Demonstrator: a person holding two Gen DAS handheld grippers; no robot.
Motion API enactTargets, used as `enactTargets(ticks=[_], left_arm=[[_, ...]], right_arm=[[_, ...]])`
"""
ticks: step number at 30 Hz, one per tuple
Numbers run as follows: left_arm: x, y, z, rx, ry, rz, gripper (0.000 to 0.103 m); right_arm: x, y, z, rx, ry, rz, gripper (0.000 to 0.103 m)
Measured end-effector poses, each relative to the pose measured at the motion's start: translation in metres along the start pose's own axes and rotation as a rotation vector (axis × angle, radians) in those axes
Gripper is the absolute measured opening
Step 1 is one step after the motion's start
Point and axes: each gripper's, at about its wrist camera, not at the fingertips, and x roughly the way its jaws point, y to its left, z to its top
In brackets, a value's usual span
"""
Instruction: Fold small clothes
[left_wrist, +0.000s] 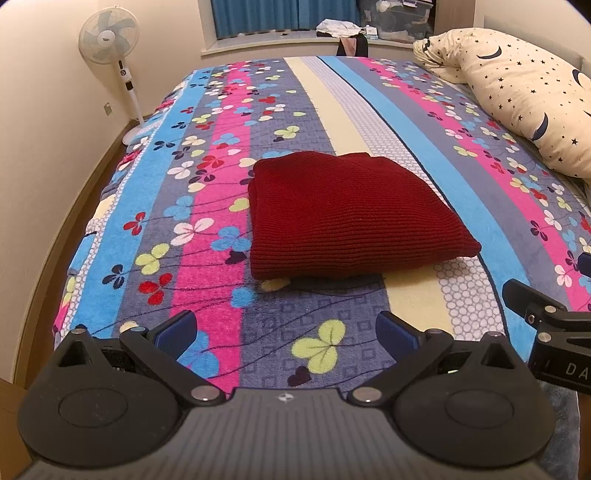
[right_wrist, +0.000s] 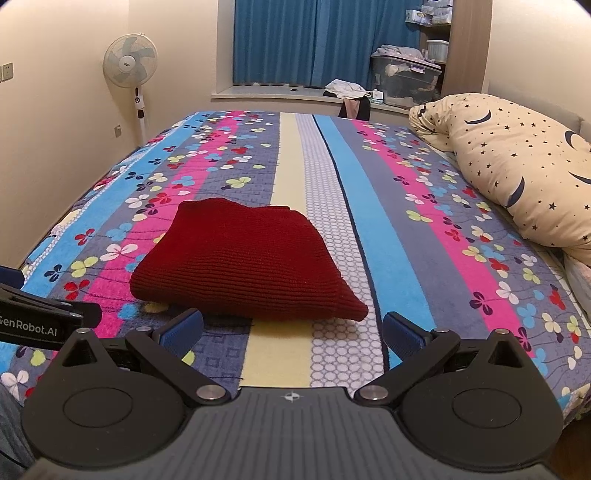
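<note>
A dark red knitted garment (left_wrist: 343, 214) lies folded into a thick rectangle on the striped floral bedspread (left_wrist: 207, 229). The right wrist view has the same red garment (right_wrist: 243, 262) just beyond the fingers. My left gripper (left_wrist: 286, 332) hovers over the near part of the bed, short of the garment, open and holding nothing. My right gripper (right_wrist: 293, 332) stands open too, close to the garment's near edge without touching it. Each gripper shows at the edge of the other's view: the right one (left_wrist: 546, 325) and the left one (right_wrist: 40, 314).
A star-and-moon pillow (right_wrist: 517, 166) lies along the bed's right side. A standing fan (right_wrist: 131, 62) is by the left wall. A window ledge (right_wrist: 295, 96) with blue curtains, loose clothes and storage boxes sits behind the bed.
</note>
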Motion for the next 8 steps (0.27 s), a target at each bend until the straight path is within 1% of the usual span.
enactTargets(ticks=[8], left_arm=[[-0.0023,0.0015,-0.0017,0.016,-0.016,0.007,0.103]], right_arm=[[-0.0001,0.0001,0.0007,-0.003,0.001,0.007,0.102]])
